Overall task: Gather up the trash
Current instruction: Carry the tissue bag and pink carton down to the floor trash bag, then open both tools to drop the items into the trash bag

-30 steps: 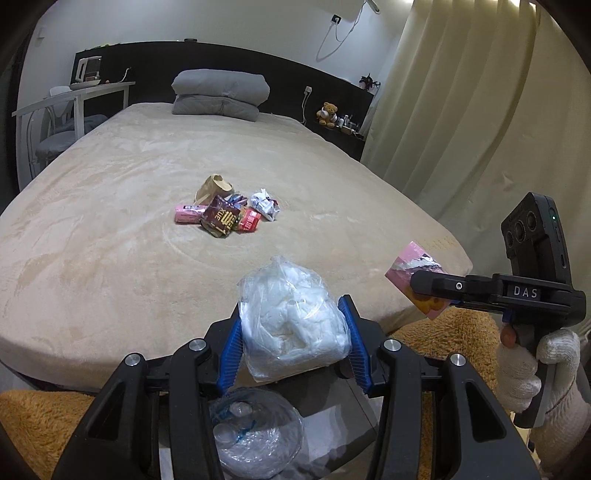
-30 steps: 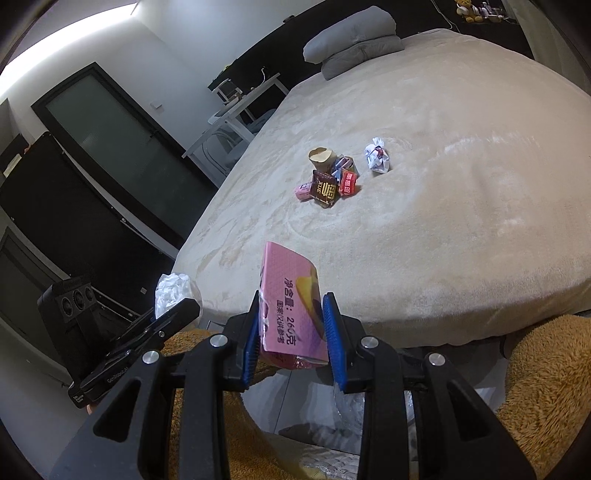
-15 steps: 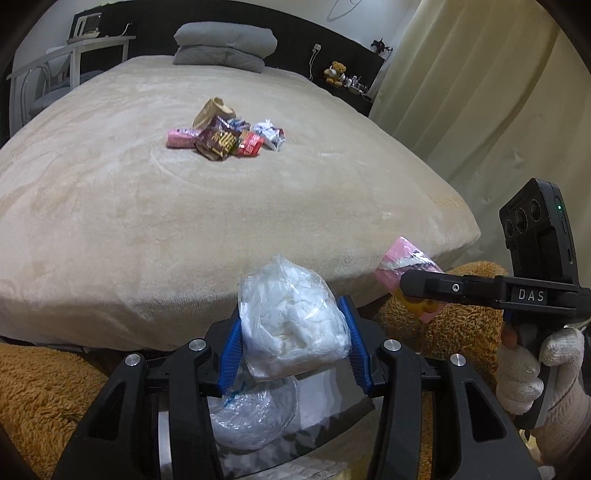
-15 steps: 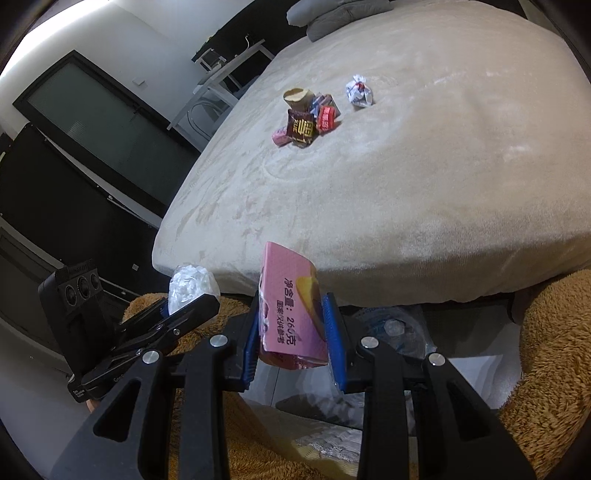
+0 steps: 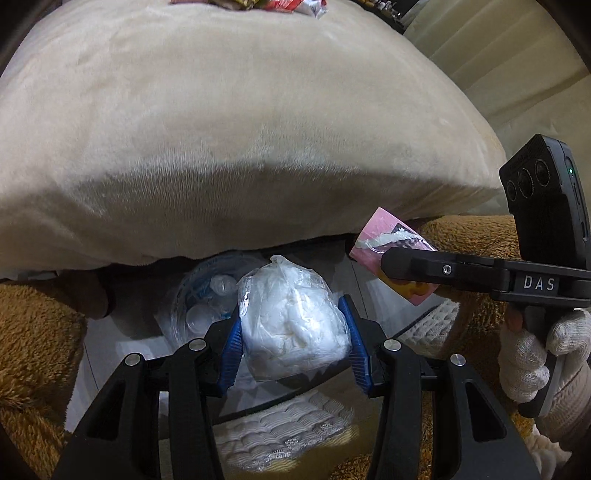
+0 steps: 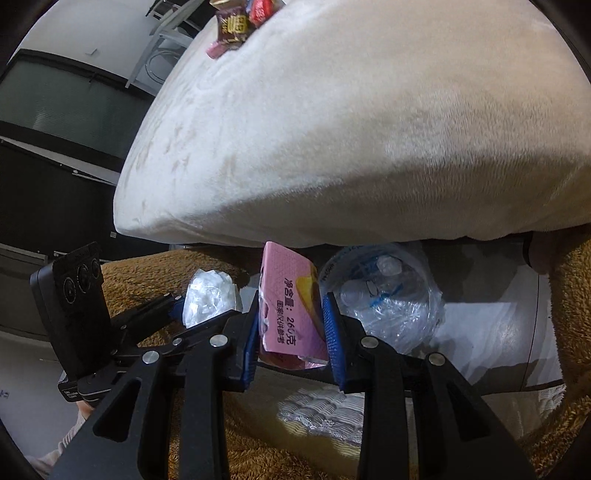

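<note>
My left gripper (image 5: pixel 291 325) is shut on a clear plastic bag of white tissue (image 5: pixel 291 321), held low in front of the bed edge; the bag also shows in the right wrist view (image 6: pixel 208 297). My right gripper (image 6: pixel 291 325) is shut on a pink snack packet (image 6: pixel 288 314), also visible in the left wrist view (image 5: pixel 391 254). Both hang above a white trash bin (image 6: pixel 491 332) holding a crumpled clear plastic container (image 6: pixel 388 295). A small heap of wrappers (image 6: pixel 236 22) lies far up on the bed.
The beige plush bed (image 5: pixel 240 129) overhangs the bin. A brown fuzzy rug (image 5: pixel 33 347) lies on both sides of the bin. A quilted white sheet (image 5: pixel 280 432) sits below the grippers. Curtains (image 5: pixel 517 66) hang at the right.
Both grippers have dropped and tilted down from bed height to below the bed edge, over the bin. The bag and the pink packet stay gripped.
</note>
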The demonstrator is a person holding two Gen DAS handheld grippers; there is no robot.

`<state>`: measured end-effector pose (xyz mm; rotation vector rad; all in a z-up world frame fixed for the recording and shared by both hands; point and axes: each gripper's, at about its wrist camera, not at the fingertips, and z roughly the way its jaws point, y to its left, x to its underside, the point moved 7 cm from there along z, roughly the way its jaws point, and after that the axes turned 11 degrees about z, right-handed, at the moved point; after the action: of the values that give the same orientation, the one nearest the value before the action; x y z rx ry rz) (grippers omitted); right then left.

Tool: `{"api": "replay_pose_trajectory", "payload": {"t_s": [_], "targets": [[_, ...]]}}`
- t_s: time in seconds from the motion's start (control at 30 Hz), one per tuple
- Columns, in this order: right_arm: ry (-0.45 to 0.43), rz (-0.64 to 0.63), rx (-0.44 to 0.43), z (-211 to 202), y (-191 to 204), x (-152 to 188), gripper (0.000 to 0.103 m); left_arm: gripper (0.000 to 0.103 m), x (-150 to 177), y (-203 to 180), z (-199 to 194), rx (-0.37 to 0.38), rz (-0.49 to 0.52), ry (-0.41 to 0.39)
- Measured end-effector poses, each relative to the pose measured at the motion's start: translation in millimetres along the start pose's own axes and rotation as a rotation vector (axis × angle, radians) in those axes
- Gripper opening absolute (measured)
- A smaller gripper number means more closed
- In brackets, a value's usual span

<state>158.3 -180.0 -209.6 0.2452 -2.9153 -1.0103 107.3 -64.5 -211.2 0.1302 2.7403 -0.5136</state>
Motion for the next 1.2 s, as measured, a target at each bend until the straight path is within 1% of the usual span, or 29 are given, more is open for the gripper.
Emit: {"api": "replay_pose_trajectory", "payload": {"t_s": [0.13, 0.2, 0.33, 0.47, 0.53, 0.57, 0.6, 0.63, 0.67, 0.7, 0.73, 0.83, 1.0, 1.07, 1.2], "targets": [[0.042, 0.015, 0.027, 14, -10, 3, 0.033, 0.047, 14, 1, 22, 0.026, -0.021, 0.076], [0.069, 0.03, 0.028, 20, -12, 2, 0.033, 0.047, 21, 2, 29, 0.034, -0.029, 0.111], [0.094, 0.04, 0.056, 30, -15, 1, 0.033, 0.047, 28, 9, 42, 0.047, -0.065, 0.169], [0.117, 0.07, 0.073, 34, -20, -2, 0.033, 0.047, 33, 15, 49, 0.045, -0.096, 0.213], [0.124, 0.084, 0.079, 35, -22, -4, 0.033, 0.048, 36, 14, 52, 0.04, -0.095, 0.247], [0.127, 0.091, 0.08, 35, -22, -4, 0.034, 0.049, 36, 13, 50, 0.038, -0.089, 0.248], [0.125, 0.096, 0.076, 35, -22, -5, 0.035, 0.05, 35, 13, 49, 0.041, -0.087, 0.238], [0.12, 0.1, 0.079, 34, -23, -6, 0.036, 0.061, 34, 13, 48, 0.03, -0.08, 0.237], [0.118, 0.102, 0.085, 34, -23, -7, 0.041, 0.068, 34, 13, 46, 0.016, -0.075, 0.233], [0.114, 0.105, 0.09, 34, -25, -7, 0.047, 0.078, 34, 14, 43, 0.007, -0.076, 0.223], [0.107, 0.108, 0.092, 33, -26, -8, 0.055, 0.08, 34, 16, 42, 0.003, -0.082, 0.216], [0.082, 0.105, 0.094, 26, -24, -9, 0.055, 0.08, 34, 22, 35, -0.025, -0.106, 0.199], [-0.006, 0.07, 0.033, 5, -17, -12, 0.055, 0.08, 28, 22, 23, -0.037, -0.097, 0.134], [-0.043, 0.047, 0.025, -7, -16, -13, 0.055, 0.08, 24, 21, 17, -0.044, -0.093, 0.11], [-0.138, 0.011, 0.004, -30, -8, -16, 0.055, 0.08, 13, 20, -5, -0.065, -0.076, 0.018]]}}
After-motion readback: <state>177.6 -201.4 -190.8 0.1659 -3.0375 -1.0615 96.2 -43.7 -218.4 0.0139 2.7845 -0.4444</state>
